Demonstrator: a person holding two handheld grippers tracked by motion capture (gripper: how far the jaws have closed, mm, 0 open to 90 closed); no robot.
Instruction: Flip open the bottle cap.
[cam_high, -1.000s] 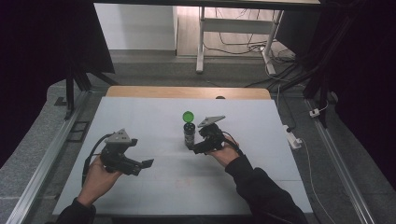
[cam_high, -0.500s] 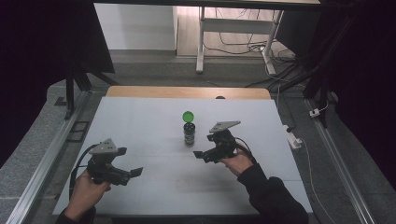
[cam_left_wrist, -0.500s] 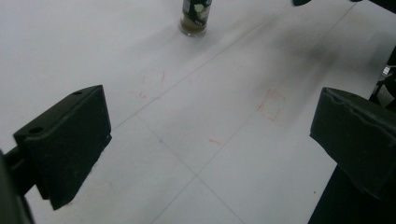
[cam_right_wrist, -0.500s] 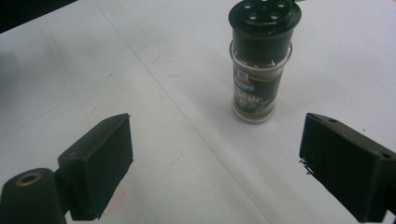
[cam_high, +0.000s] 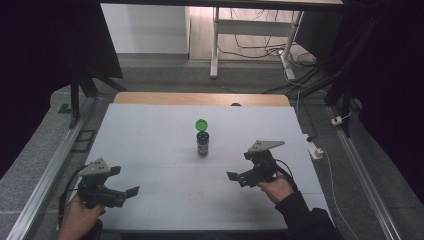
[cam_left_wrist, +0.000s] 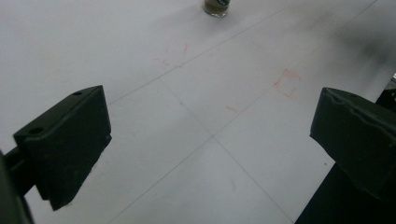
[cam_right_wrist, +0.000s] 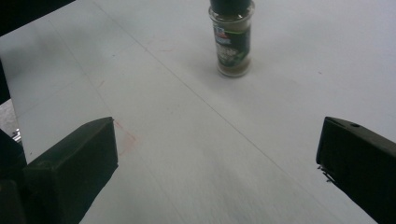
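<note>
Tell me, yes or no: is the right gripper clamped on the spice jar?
No: the right gripper hangs open, apart from the spice jar, which stands alone on the table.

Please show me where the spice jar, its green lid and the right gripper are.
spice jar (cam_right_wrist: 230, 53): right gripper view, on its label.
green lid (cam_high: 201, 124): high view, middle of the flipped-up lid.
right gripper (cam_high: 234, 177): high view, between its open jaws.
</note>
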